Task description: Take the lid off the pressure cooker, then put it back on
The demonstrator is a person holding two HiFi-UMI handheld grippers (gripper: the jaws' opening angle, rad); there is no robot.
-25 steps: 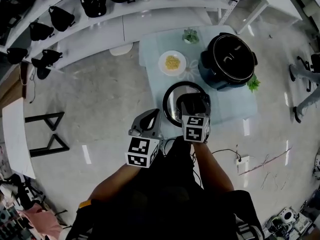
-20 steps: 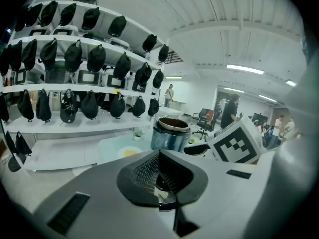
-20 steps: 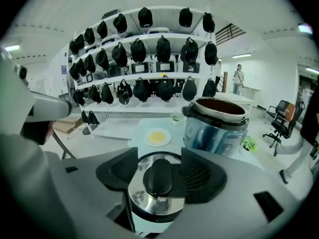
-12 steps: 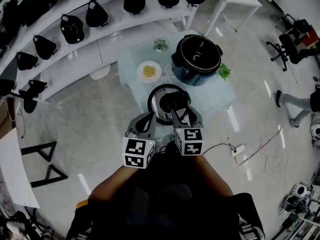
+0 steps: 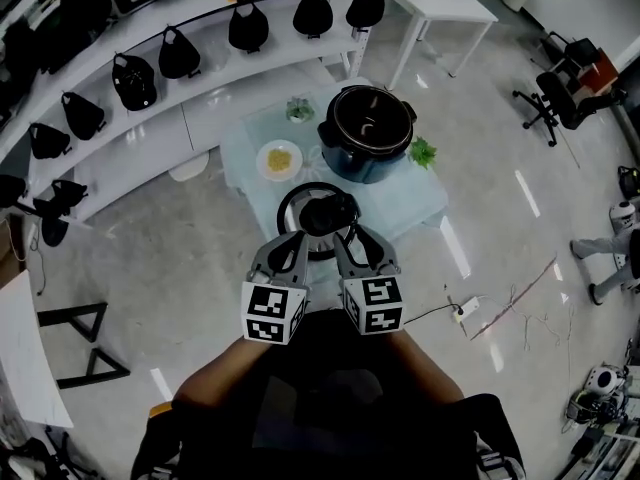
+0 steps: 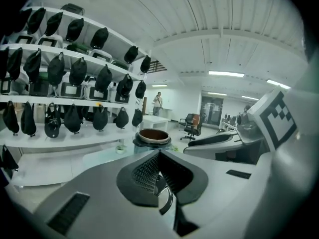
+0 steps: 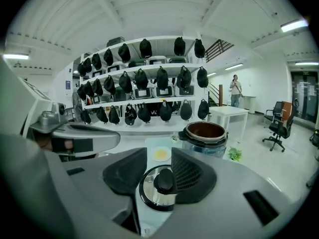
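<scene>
Lid (image 5: 312, 218) is laid just beside open pressure cooker (image 5: 367, 133) | left gripper (image 5: 288, 243): pads pressed together, empty | right gripper (image 5: 350, 236): jaws just closing, half apart, empty | knob (image 7: 164, 179) should be clamped squarely, lid kept level.

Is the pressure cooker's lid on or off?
Off. The round steel lid with a black knob lies flat on the pale table, apart from the dark blue cooker, whose open top shows its inner pot.

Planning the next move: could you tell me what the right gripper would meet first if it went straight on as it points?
Probably the lid lying on the table, its knob in line with the right gripper; depth is unclear. The tongs have just been closing, with nothing held between them.
</scene>
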